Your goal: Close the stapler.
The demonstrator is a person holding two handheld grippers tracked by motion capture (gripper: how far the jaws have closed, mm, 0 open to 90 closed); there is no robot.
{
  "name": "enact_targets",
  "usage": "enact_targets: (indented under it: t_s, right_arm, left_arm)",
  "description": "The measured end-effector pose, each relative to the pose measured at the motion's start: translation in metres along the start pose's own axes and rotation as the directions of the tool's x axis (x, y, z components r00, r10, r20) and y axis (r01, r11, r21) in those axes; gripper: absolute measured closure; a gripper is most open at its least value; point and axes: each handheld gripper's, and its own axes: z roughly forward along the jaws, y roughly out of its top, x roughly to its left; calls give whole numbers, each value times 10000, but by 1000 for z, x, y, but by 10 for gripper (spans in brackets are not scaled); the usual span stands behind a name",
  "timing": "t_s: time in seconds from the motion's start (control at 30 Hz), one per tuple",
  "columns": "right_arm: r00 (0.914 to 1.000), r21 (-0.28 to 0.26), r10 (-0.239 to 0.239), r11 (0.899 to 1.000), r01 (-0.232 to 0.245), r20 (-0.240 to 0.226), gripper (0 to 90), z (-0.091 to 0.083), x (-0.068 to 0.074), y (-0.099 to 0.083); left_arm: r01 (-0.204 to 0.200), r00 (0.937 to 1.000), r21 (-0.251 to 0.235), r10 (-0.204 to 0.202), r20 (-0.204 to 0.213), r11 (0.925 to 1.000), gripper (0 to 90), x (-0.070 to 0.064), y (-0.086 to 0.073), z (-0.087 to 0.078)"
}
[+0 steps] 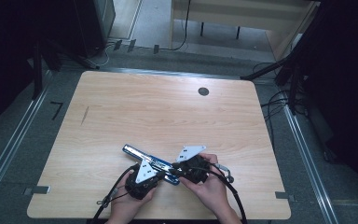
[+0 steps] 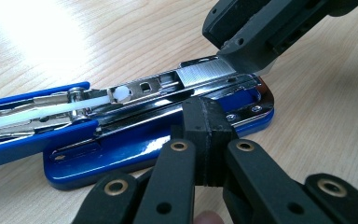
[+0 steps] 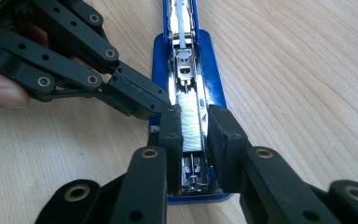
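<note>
We hold the staple strip [image 3: 189, 122] in the right gripper [image 3: 191, 135] over the open stapler [image 1: 150, 163] near the desk's [image 1: 168, 107] front edge; our closed left gripper [image 2: 205, 140] steadies its side while we seat the strip squarely in the channel

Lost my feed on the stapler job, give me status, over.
Left gripper shut, pressing the blue stapler's base. Right gripper jaws astride the staple strip in the open channel. Table otherwise bare.

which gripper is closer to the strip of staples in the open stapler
Right. The right gripper has its jaws on either side of the staple strip in the stapler channel. The left gripper, jaws shut, presses the stapler's side just beside it.
</note>
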Motion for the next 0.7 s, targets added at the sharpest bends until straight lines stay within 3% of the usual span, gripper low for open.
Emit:
enact_targets:
  t_s: [0.13, 0.27, 0.5, 0.7]
  right_arm:
    - [9998, -168, 165, 9997, -167, -77, 777, -3, 1, 0]
    - [9998, -819, 200, 9964, -201, -15, 900, -6, 0, -2]
    - [9989, -1484, 463, 9878, -464, -37, 900, 8, 3, -3]
    - [9997, -1455, 240, 9891, -233, 35, 900, 22, 7, 3]
  left_arm:
    - [-16, 10000, 11, 16, -13, 10000, 900, 0, 0, 0]
    - [-9, 10000, -1, 9, -9, 10000, 900, 0, 0, 0]
    - [10, 10000, -4, -10, 7, 10000, 900, 0, 0, 0]
    - [14, 10000, -2, -14, 14, 10000, 900, 0, 0, 0]
